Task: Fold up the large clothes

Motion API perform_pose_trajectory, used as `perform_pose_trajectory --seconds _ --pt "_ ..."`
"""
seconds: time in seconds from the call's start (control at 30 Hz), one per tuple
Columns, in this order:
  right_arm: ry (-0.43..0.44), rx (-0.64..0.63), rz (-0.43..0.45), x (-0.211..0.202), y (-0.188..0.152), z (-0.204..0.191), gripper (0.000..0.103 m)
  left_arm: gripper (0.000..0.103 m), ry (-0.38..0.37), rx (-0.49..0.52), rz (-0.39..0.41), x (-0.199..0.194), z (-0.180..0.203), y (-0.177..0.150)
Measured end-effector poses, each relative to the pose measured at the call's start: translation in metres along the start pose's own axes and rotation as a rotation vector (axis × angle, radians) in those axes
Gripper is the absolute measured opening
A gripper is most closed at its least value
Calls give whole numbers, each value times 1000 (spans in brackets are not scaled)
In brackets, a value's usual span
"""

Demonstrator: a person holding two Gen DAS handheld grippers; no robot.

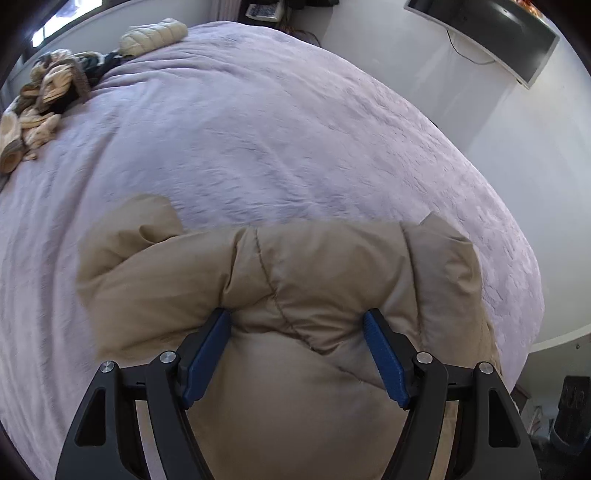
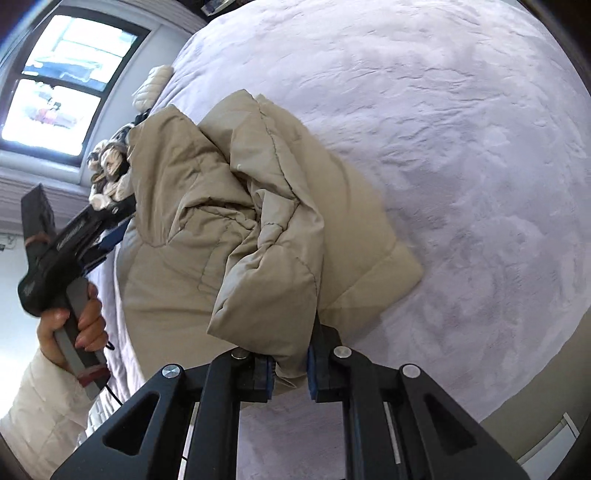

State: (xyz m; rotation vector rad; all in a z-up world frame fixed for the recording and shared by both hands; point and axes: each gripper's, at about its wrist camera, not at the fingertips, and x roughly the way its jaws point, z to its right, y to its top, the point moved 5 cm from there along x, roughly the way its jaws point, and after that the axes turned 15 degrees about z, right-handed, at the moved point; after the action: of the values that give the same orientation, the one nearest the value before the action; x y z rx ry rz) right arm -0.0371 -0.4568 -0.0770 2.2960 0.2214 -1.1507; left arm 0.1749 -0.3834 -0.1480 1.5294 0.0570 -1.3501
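Observation:
A large beige puffer jacket [image 1: 280, 280] lies bunched on a lilac bedspread [image 1: 258, 129]. My left gripper [image 1: 297, 321] is open, its blue pads [image 1: 207, 354] wide apart with the jacket's bulk bulging between them; it also shows in the right wrist view [image 2: 114, 229], held in a hand at the jacket's left side. My right gripper [image 2: 290, 365] is shut on a fold of the jacket [image 2: 258, 206] and holds it lifted above the bedspread [image 2: 461, 147].
A heap of knitted clothes [image 1: 40, 99] and a cream quilted garment [image 1: 155, 35] lie at the bed's far corner. A wall-mounted TV [image 1: 491, 33] hangs beyond the bed. A window [image 2: 62, 74] is on the left. The bed's edge and floor items [image 1: 569, 417] lie at right.

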Motion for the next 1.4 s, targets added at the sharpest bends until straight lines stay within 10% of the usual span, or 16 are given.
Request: perform_pose_trajectory --seconds 0.13,0.33,0.53,0.67,0.83,1.4 --pt "10 84 -2 -15 20 24 16 74 -2 19 -14 19 15 3" --pt "50 -60 140 -68 77 2 51 74 -2 -11 -16 20 10 1" --pt "185 -159 -58 4 104 -39 57 74 7 -26 -16 17 10 3" --pt "188 -146 -226 59 97 -45 14 74 8 -75 18 -15 -1 8" --pt "72 -364 -191 56 92 -40 11 74 61 -162 38 -59 -27 -16" --pt "19 -318 -234 66 107 -9 11 91 171 -259 -70 -42 -30 -72"
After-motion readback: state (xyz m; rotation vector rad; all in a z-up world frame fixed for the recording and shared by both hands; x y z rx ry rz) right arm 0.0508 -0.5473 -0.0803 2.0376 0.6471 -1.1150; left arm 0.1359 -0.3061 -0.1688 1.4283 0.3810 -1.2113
